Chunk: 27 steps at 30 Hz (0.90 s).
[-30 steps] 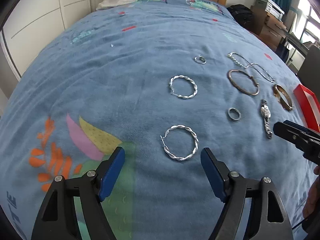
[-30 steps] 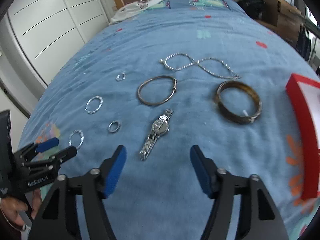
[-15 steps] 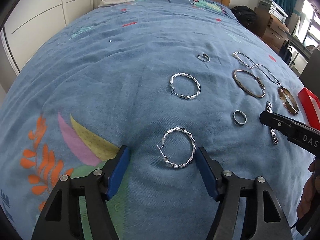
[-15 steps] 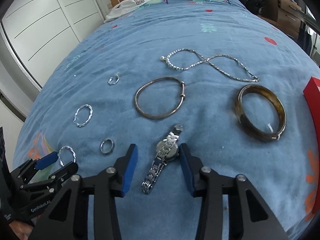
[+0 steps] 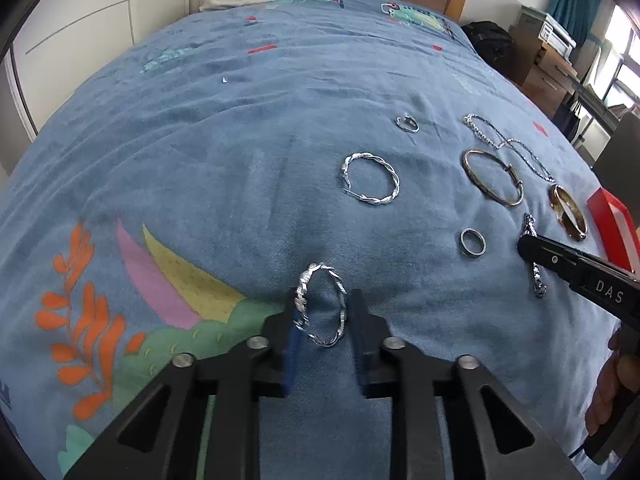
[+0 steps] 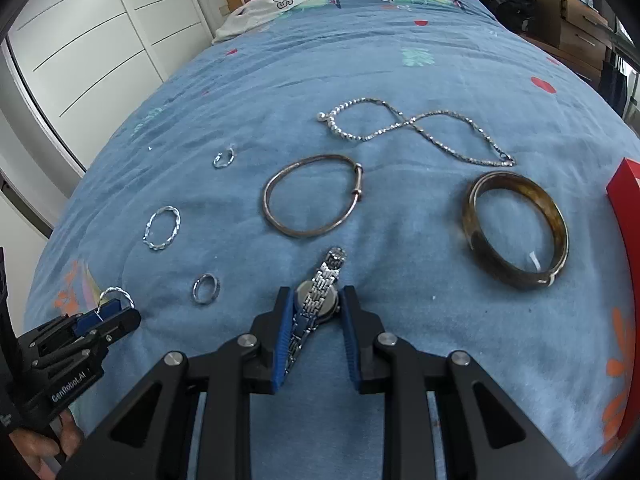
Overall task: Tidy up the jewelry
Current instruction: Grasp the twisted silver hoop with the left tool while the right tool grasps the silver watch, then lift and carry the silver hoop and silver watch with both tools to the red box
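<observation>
My left gripper (image 5: pixel 324 300) is closing; its blue pads press on a twisted silver hoop earring (image 5: pixel 320 308), which stands tipped up off the blue blanket between them. The jaws of my right gripper (image 6: pixel 316 292) are closing too, and their pads touch both sides of a silver watch (image 6: pixel 320 300) that lies on the blanket. Loose on the bed are a second twisted hoop (image 5: pixel 371 179), a plain ring (image 6: pixel 205 289), a small hoop (image 6: pixel 223 158), a thin bangle (image 6: pixel 359 184), a brown bangle (image 6: pixel 516 278) and a chain necklace (image 6: pixel 416 126).
A red box (image 6: pixel 626 264) sits at the bed's right edge. White clothing (image 6: pixel 268 4) lies by the wooden headboard. White wardrobe doors stand to the left, and a dark bag and drawers to the far right. A hand holds each gripper at the frame edges.
Both pairs of jaws have closed in. The left ones squeezed the near hoop, which tipped up. The right gripper came forward over the watch and closed on it.
</observation>
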Tool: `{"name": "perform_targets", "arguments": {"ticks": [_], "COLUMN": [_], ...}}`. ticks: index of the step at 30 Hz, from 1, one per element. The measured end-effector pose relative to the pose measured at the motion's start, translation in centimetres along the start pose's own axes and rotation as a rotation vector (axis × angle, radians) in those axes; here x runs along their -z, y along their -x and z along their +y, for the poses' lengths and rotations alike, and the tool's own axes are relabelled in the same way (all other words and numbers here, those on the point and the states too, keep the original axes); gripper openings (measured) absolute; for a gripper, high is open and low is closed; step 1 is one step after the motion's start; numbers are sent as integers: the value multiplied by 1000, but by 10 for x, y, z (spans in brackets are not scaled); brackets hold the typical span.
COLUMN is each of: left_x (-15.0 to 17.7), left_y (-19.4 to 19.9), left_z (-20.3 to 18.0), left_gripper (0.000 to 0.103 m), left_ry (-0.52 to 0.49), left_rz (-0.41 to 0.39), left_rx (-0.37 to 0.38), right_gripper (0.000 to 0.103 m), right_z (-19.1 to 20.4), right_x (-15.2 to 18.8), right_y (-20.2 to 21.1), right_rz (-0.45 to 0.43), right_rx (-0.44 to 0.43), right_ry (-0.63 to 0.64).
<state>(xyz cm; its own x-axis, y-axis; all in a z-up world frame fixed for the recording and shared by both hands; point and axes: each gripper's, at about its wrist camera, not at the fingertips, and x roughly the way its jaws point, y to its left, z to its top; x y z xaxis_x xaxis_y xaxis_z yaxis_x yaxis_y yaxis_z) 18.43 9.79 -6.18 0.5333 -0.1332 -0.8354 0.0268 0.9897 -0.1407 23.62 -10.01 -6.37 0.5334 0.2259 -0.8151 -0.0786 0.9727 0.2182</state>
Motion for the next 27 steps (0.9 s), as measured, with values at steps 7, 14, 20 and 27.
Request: {"name": "perform_targets", "arguments": {"ticks": [7, 14, 20, 27], "left_x": [1, 0, -2, -4], "left_y": [5, 14, 22, 41], "left_z": [3, 3, 1, -7], "left_gripper": [6, 4, 4, 3], "left_ry": [26, 27, 15, -9], "left_rz": [1, -6, -17, -32], "left_rx": [52, 68, 62, 59], "right_gripper": [23, 23, 23, 23], "right_z": [2, 2, 1, -2], "right_x": [1, 1, 3, 4], "right_y": [3, 7, 17, 41], "right_rz": [-3, -7, -20, -48], "right_rx": [-6, -16, -26, -40], "right_ry": [11, 14, 18, 16]}}
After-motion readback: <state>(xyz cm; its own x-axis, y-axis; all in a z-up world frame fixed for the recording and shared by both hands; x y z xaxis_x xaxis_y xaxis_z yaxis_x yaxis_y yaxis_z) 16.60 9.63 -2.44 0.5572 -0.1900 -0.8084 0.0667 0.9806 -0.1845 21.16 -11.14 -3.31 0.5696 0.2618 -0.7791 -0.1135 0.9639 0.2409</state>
